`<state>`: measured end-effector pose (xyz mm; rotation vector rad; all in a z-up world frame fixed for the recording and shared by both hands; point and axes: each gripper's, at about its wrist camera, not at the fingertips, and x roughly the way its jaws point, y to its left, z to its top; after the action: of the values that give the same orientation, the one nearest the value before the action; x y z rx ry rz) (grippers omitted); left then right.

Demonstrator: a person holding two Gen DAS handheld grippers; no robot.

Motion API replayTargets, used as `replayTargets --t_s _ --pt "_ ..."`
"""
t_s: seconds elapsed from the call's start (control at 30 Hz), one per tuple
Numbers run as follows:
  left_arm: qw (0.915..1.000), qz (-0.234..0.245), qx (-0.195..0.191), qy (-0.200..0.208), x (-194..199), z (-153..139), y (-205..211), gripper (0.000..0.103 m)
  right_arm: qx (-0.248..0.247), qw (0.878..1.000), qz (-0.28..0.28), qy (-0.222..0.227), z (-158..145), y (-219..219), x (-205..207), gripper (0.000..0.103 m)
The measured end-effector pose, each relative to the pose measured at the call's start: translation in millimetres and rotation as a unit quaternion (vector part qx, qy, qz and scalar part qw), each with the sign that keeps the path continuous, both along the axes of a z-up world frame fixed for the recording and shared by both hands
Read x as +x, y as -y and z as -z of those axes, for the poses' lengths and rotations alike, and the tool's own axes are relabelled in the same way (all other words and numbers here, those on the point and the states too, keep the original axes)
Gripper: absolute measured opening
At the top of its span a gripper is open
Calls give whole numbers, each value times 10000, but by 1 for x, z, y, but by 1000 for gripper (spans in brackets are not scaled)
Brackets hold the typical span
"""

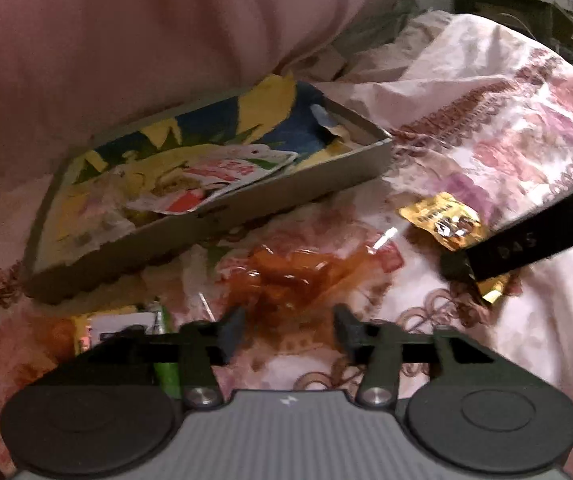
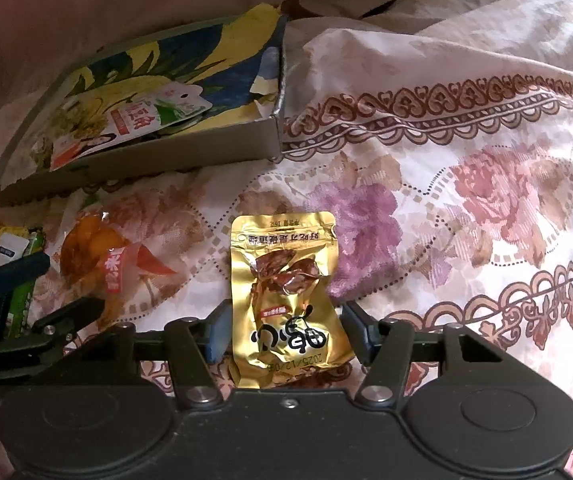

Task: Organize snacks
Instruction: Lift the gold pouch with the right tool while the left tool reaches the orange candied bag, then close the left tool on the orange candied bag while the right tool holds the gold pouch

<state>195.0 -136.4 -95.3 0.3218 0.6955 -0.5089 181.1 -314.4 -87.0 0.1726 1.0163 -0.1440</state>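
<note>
A gold foil snack packet (image 2: 284, 288) lies on the floral bedsheet. My right gripper (image 2: 286, 336) is open with a finger on each side of its near end; the fingers look apart from the packet. The packet also shows in the left wrist view (image 1: 444, 220), with the right gripper's finger (image 1: 526, 244) over it. My left gripper (image 1: 288, 326) is open and empty just above an orange clear-wrapped snack (image 1: 286, 276), also visible in the right wrist view (image 2: 90, 252). A shallow cardboard box (image 1: 246, 196) holds a white and red snack bag (image 1: 222, 178).
A green and yellow packet (image 1: 162, 344) lies at the left by my left gripper, also visible in the right wrist view (image 2: 14, 248). A pink pillow or cover (image 1: 126, 40) rises behind the box. Rumpled floral bedding (image 1: 486, 120) piles up at the right.
</note>
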Motion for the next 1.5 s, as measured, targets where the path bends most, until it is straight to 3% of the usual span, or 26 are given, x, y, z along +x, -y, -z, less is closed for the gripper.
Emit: replayTargets --t_s 0.13,0.3,0.4,0.57,0.63,1.13,1.5 --pt "9999 -3 -155 50 9 0 0 85 14 10000 35 0 2 0 0 60" --pt "9997 75 119 182 19 8 12 89 -21 10000 45 32 4 -2 3 60" --pt "9995 74 253 161 27 15 14 89 -67 10000 49 52 5 -3 3 60" --pt "10000 39 -44 -35 35 19 3 75 -151 9998 -67 132 3 -8 4 58" --pt "10000 29 59 66 33 18 4 67 -137 9997 -118 180 1 -9 3 57" --pt "9997 102 130 163 14 11 2 65 -91 9985 -280 465 -12 -18 -8 57" --pt "9998 19 -81 172 -5 -7 -8 64 -3 9962 -170 856 -31 -16 -28 57"
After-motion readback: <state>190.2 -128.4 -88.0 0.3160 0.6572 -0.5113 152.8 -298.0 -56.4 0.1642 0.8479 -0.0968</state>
